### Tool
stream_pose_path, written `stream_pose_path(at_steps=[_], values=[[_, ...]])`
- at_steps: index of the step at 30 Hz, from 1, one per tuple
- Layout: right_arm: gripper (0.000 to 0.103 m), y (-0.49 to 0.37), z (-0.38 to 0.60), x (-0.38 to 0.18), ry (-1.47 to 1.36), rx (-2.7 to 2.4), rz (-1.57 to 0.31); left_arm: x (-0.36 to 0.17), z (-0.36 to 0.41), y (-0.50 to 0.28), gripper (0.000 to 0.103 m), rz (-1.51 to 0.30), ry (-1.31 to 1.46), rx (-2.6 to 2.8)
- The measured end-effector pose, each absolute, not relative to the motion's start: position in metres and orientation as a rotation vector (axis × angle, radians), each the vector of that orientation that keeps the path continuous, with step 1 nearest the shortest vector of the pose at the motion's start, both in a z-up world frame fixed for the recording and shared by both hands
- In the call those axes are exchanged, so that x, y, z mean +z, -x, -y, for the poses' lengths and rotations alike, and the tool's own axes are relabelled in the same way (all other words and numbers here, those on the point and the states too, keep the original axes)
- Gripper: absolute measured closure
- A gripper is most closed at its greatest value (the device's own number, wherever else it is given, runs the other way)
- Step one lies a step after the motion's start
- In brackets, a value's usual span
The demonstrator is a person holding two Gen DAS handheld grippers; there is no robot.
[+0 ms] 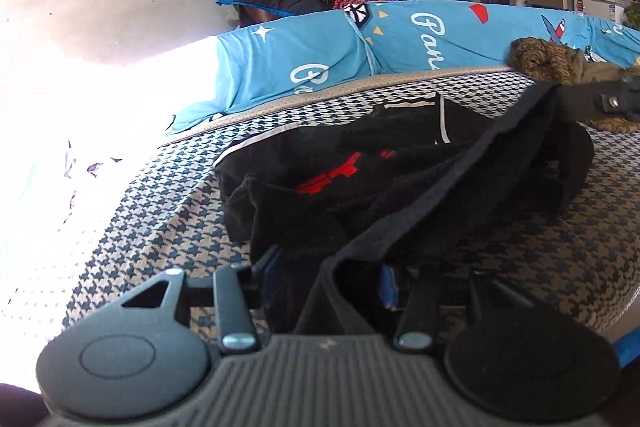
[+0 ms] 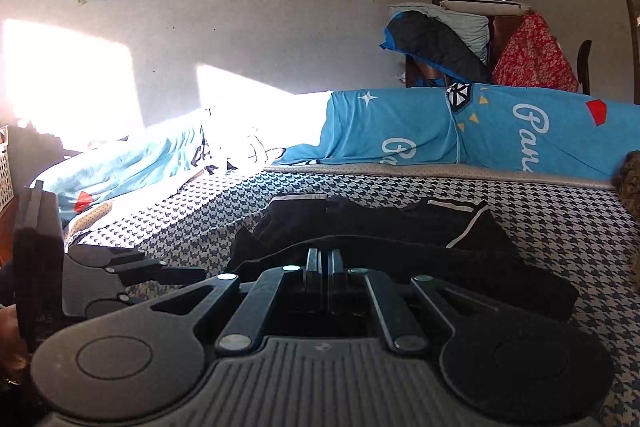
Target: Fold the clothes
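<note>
Nearest, the left claw (image 1: 324,267) has a fold of a black garment (image 1: 400,187) draped between its two fingers; whether the pads press on the cloth cannot be told. The right claw (image 2: 324,259) has its fingers drawn together, pinching the garment's near edge, and that edge stretches taut between the two claws. The rest of the garment, black with white trim and a red print, lies crumpled in the middle of a bed (image 1: 160,219) covered in blue-and-cream houndstooth. Along the bed's far edge lies a bright blue quilt (image 1: 400,35), with brown clothing (image 1: 540,59) just beside it.
</note>
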State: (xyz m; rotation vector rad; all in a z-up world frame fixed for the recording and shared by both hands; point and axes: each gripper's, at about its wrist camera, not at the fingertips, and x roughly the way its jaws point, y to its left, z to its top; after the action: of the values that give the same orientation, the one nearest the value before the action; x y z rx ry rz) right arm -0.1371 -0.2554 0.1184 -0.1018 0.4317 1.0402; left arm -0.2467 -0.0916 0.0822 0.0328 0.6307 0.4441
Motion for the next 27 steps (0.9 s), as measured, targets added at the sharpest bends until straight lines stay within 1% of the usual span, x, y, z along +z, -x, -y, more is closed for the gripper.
stream_pose_path(at_steps=[5,8,11,15,17,19,21,24,27], values=[[0.1,0.16,0.258,0.117,0.144,1.125,-0.45,0.104,0.084,0.276,0.058,-0.589,0.01,0.472],[0.1,0.175,0.259,0.113,0.201,1.216,-0.484,0.113,0.083,0.29,0.053,-0.582,0.029,0.458],[0.098,0.19,0.255,0.108,0.27,1.278,-0.516,0.118,0.086,0.3,0.034,-0.58,0.05,0.44],[0.098,0.198,0.254,0.105,0.283,1.321,-0.531,0.124,0.09,0.303,0.026,-0.571,0.064,0.439],[0.098,0.196,0.257,0.108,0.253,1.308,-0.535,0.126,0.09,0.301,0.018,-0.567,0.067,0.44],[0.094,0.19,0.261,0.11,0.221,1.26,-0.541,0.127,0.091,0.297,0.013,-0.57,0.072,0.446],[0.09,0.181,0.263,0.109,0.214,1.165,-0.563,0.125,0.089,0.293,0.013,-0.574,0.074,0.457],[0.088,0.166,0.266,0.106,0.205,1.021,-0.607,0.124,0.08,0.284,0.009,-0.585,0.096,0.479],[0.085,0.146,0.273,0.106,0.156,0.864,-0.671,0.122,0.068,0.275,0.009,-0.601,0.132,0.493]])
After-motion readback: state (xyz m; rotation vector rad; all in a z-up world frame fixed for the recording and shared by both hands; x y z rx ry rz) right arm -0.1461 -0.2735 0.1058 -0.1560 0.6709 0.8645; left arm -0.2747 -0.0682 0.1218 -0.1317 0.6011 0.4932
